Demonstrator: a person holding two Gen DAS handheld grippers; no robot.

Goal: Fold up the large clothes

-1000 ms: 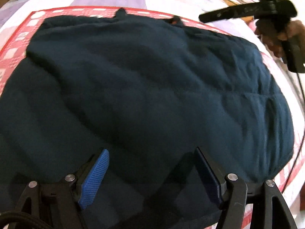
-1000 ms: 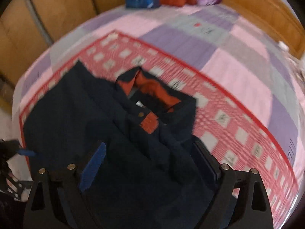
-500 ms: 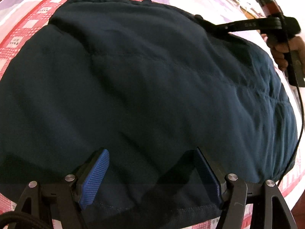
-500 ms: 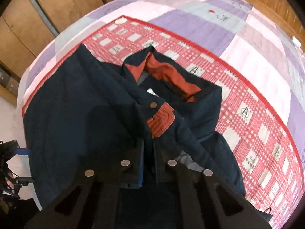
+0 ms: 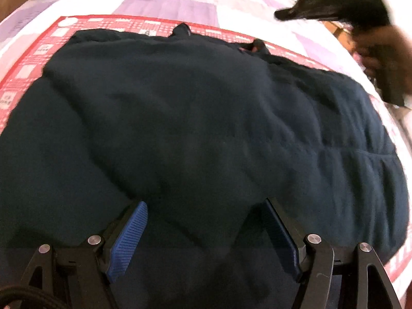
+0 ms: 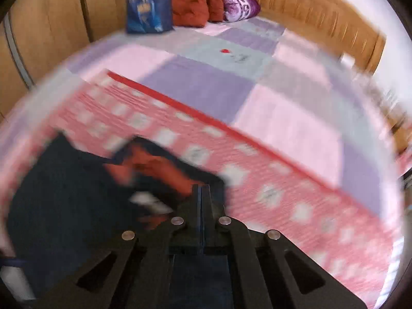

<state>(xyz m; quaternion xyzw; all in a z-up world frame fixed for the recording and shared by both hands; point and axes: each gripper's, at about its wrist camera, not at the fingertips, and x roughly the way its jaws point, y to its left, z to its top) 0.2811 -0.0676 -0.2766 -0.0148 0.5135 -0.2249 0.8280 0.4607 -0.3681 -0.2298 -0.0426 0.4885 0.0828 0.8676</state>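
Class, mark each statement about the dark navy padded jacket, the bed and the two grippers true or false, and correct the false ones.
1. The left gripper has its blue-padded fingers spread apart. True.
2. The right gripper is wide open. False: its fingers are pressed together.
3. The dark navy padded jacket lies on a red-and-white checked cloth. True.
4. The jacket's collar lining is green. False: it is orange-red.
5. A blue bag stands at the far end of the bed. True.
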